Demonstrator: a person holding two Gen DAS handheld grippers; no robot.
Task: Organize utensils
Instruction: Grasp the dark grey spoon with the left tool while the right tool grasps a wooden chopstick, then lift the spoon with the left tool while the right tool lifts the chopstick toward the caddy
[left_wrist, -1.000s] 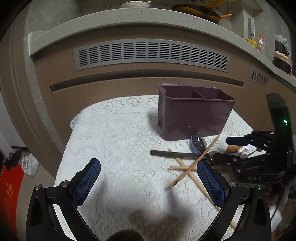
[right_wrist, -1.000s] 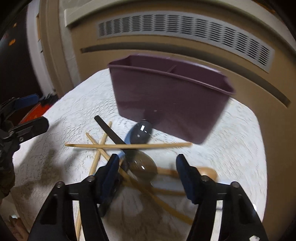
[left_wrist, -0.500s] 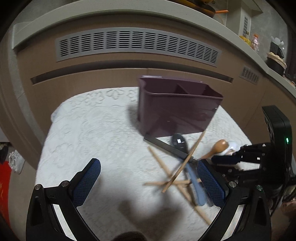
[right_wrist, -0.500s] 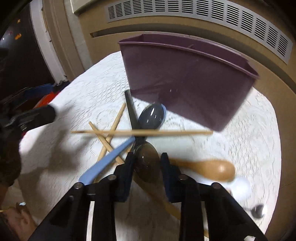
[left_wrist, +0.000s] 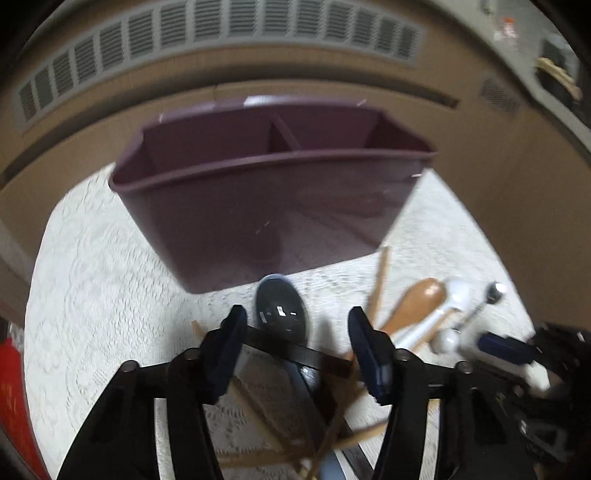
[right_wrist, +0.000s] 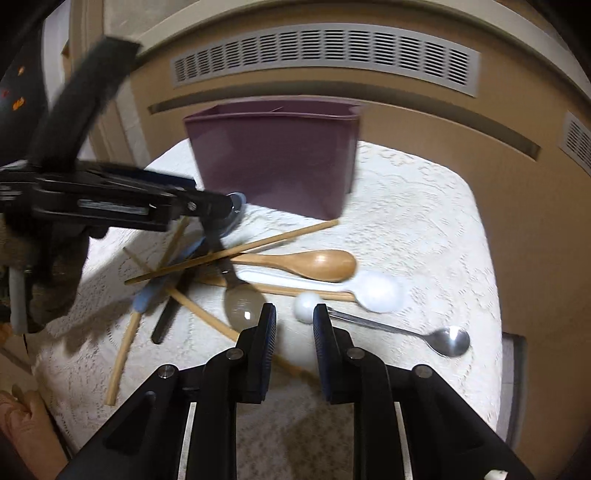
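Note:
A purple divided utensil holder (left_wrist: 273, 192) stands on the white lace cloth; it also shows in the right wrist view (right_wrist: 273, 155). My left gripper (left_wrist: 295, 328) is open, its fingers either side of a dark blue spoon (left_wrist: 282, 310) and a black flat stick (left_wrist: 291, 352). My right gripper (right_wrist: 294, 321) is nearly closed with nothing between the pads, just in front of a white round knob (right_wrist: 306, 302). Around it lie a wooden spoon (right_wrist: 317, 263), a white spoon (right_wrist: 376, 290), a metal spoon (right_wrist: 447, 340), a grey spoon (right_wrist: 242, 302) and several wooden chopsticks (right_wrist: 236, 251).
The cloth-covered table (right_wrist: 424, 229) stands against a beige cabinet front with grey vents (right_wrist: 325, 51). The table's right edge drops off near the metal spoon. The left gripper's body (right_wrist: 103, 203) reaches in from the left of the right wrist view.
My left gripper moved forward over the pile and narrowed around the dark spoon. My right gripper let go of the grey spoon and pulled back to the right, still narrow.

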